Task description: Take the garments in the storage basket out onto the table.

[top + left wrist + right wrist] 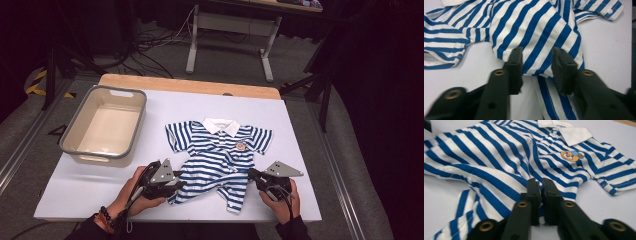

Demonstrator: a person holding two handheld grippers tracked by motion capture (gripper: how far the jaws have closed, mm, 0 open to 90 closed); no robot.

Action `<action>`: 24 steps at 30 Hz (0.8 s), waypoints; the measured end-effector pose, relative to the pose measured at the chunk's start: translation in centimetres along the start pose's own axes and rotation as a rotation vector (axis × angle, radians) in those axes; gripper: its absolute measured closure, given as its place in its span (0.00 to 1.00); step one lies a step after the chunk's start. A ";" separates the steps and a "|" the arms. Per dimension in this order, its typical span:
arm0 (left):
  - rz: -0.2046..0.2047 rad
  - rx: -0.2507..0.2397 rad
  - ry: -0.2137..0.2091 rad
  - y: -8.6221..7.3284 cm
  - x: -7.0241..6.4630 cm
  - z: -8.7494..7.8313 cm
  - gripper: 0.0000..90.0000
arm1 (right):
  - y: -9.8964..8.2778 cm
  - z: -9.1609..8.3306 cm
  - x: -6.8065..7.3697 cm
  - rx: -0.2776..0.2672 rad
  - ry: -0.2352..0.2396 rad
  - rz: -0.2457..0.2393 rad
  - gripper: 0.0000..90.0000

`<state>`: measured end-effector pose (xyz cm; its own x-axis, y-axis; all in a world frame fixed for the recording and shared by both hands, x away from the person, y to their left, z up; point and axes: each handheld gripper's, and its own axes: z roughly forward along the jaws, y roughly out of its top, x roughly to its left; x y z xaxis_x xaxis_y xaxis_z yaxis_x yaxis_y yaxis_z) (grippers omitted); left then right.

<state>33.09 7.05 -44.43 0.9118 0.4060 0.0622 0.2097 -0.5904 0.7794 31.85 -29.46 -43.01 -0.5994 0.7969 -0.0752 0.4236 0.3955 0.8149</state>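
Note:
A blue-and-white striped baby romper (220, 155) with a white collar lies face up in the middle of the white table (310, 200). My left gripper (181, 180) is at its lower left edge. In the left gripper view (537, 50) the jaws stand apart with a fold of the romper (536, 32) between them, and the pads do not press on it. My right gripper (251, 174) is at the garment's lower right edge. In the right gripper view (540, 181) its jaws are a narrow slit apart over the hem of the romper (499, 157), below the bear badge (570, 155).
A grey-rimmed, cream plastic bin (90, 150) stands on the table's left side, a short way from the romper's left sleeve. A strip of wooden tabletop (190, 85) runs along the far edge. Beyond it are the legs of another table and cables on the floor.

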 end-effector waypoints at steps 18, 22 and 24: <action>0.034 0.082 -0.088 -2.4 -2.0 -0.3 0.54 | -3.4 -2.1 2.1 0.015 0.044 -0.005 0.64; 0.037 0.090 -0.096 -2.1 -2.2 0.3 0.59 | -4.1 -1.7 2.8 0.044 0.109 -0.012 0.59; 0.048 0.085 -0.125 -1.9 -2.1 0.5 0.71 | -3.9 -1.5 3.0 0.041 0.141 -0.025 0.58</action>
<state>30.96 6.97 -46.42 0.9573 0.2886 0.0156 0.1890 -0.6659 0.7217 27.35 -29.32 -45.58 -0.6986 0.7154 -0.0113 0.4329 0.4352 0.7894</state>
